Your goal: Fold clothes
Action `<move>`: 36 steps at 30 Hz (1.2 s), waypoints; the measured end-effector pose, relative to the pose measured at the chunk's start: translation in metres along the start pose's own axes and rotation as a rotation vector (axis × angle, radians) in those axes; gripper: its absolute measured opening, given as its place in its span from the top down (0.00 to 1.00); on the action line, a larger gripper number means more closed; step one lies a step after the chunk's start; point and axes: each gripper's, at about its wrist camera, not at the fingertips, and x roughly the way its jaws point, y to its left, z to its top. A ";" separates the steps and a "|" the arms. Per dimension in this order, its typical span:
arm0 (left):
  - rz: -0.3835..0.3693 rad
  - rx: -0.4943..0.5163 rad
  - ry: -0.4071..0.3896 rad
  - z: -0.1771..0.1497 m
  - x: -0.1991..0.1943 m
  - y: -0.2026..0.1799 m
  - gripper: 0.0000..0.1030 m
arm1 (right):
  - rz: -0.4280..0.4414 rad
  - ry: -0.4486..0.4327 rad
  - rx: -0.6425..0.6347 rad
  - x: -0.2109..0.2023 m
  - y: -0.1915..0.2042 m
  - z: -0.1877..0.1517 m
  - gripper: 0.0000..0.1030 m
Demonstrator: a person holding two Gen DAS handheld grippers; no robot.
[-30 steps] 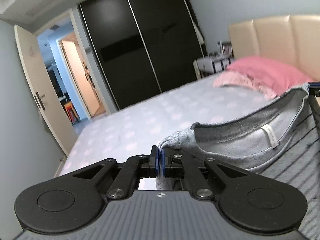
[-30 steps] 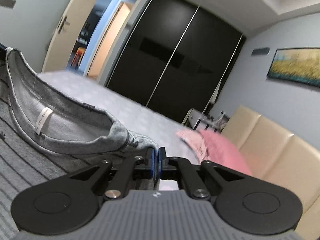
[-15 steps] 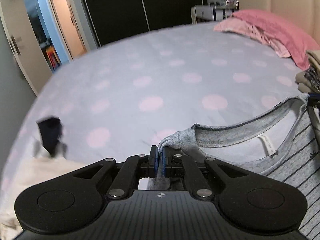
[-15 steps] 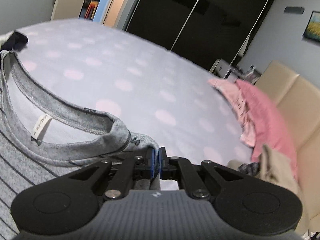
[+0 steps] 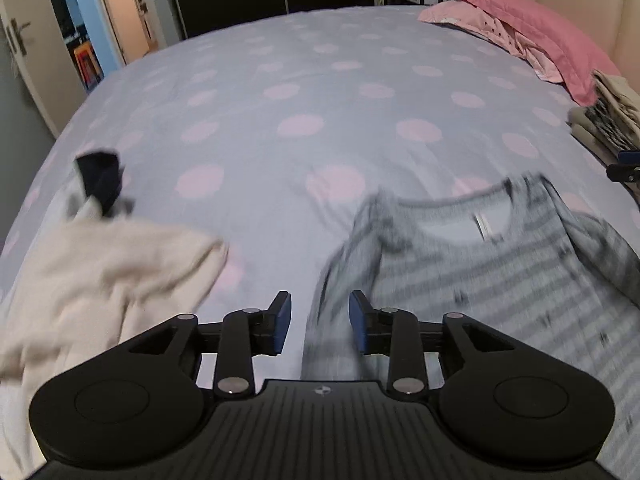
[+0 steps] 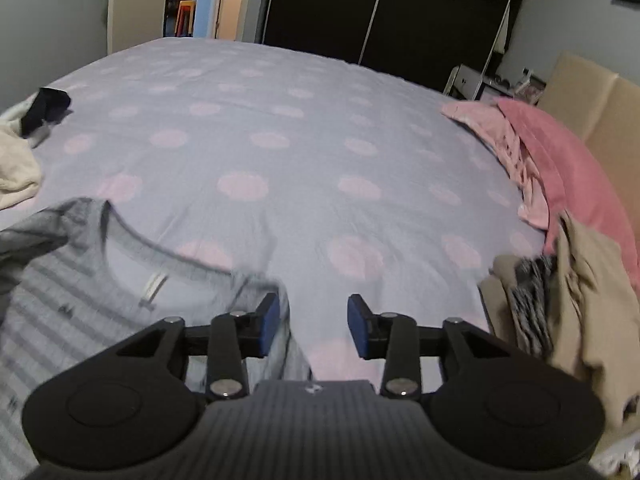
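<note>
While both tongs stand spread and hold nothing, the grey striped shirt (image 5: 492,268) lies on the bed (image 5: 320,92), at its near edge, with the neckline turned toward the far side and a small white label visible inside the collar. The shirt looks blurred in both views, so its folds cannot be read well. The left tongs (image 5: 319,322) hang over the shirt's left shoulder, with one blue pad above the bare sheet and the other above the grey cloth. The right tongs (image 6: 313,324) hang over the opposite shoulder; their left pad is above the fabric and their right pad is above the sheet. I cannot tell if any pad touches the cloth.

The sheet is pale lilac with pink dots. Near the left edge of the bed lies a cream garment (image 5: 100,268), with a dark piece of clothing (image 5: 100,176) just beyond it. Near the right edge there is a pile of beige and patterned clothes (image 6: 560,308), and beyond it, at the headboard end, a pink pillow (image 6: 568,160).
</note>
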 end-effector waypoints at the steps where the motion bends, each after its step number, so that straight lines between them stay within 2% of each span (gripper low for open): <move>1: 0.000 0.001 0.005 -0.009 -0.009 0.001 0.71 | 0.007 0.012 0.001 -0.010 -0.004 -0.007 0.59; 6: -0.002 -0.032 0.036 -0.059 -0.045 0.004 0.69 | 0.034 0.061 0.013 -0.057 -0.023 -0.054 0.48; 16: -0.006 -0.113 0.170 -0.153 -0.068 0.002 0.62 | 0.068 0.206 0.191 -0.114 -0.070 -0.163 0.46; 19: -0.021 -0.126 0.206 -0.171 -0.070 -0.001 0.62 | 0.062 0.258 0.177 -0.117 -0.069 -0.188 0.47; 24: -0.037 -0.129 0.229 -0.193 -0.075 -0.009 0.60 | 0.087 0.324 0.163 -0.117 -0.062 -0.216 0.48; 28: -0.056 -0.105 0.236 -0.204 -0.080 -0.019 0.55 | 0.116 0.328 0.117 -0.122 -0.052 -0.224 0.48; 31: -0.022 -0.068 0.257 -0.210 -0.076 -0.026 0.55 | 0.130 0.341 0.076 -0.121 -0.044 -0.230 0.47; 34: 0.005 -0.086 0.287 -0.213 -0.068 -0.025 0.59 | 0.118 0.354 0.015 -0.115 -0.035 -0.237 0.48; 36: -0.006 -0.113 0.297 -0.214 -0.063 -0.023 0.75 | 0.106 0.343 -0.018 -0.114 -0.031 -0.240 0.49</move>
